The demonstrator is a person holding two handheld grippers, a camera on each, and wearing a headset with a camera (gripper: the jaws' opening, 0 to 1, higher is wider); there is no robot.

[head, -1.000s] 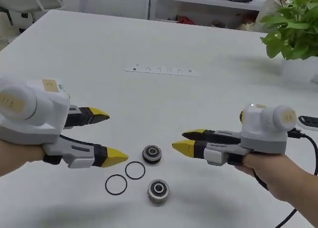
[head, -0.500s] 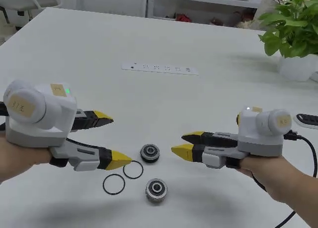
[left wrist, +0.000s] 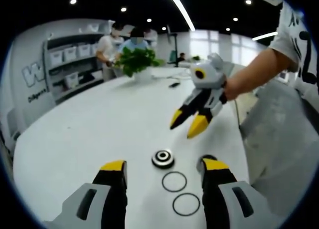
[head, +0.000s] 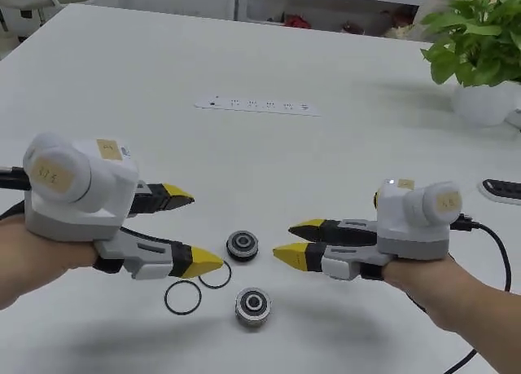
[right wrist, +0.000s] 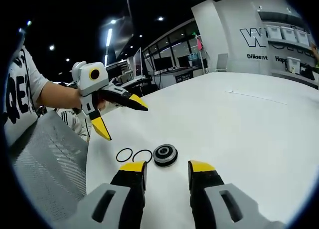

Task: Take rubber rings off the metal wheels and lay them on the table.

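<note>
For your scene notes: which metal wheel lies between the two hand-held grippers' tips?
The farther wheel; the nearer wheel lies outside that gap, closer to the viewer.

The desk (head: 269,56) is a pale, smooth, matt top with only a faint sheen. The near metal wheel (head: 253,305) has a bright, bare steel rim round a dark centre, while the far metal wheel (head: 242,245) looks darker and duller at its edge. The rubber rings (head: 182,297) are thin, black and matt. The left gripper (head: 199,230) and right gripper (head: 291,239) wear smooth grey-white plastic housings. Their fingers (head: 199,262) are black plastic with yellow tips, and a tan, paper-like label (head: 108,149) sits on the left housing.
</note>
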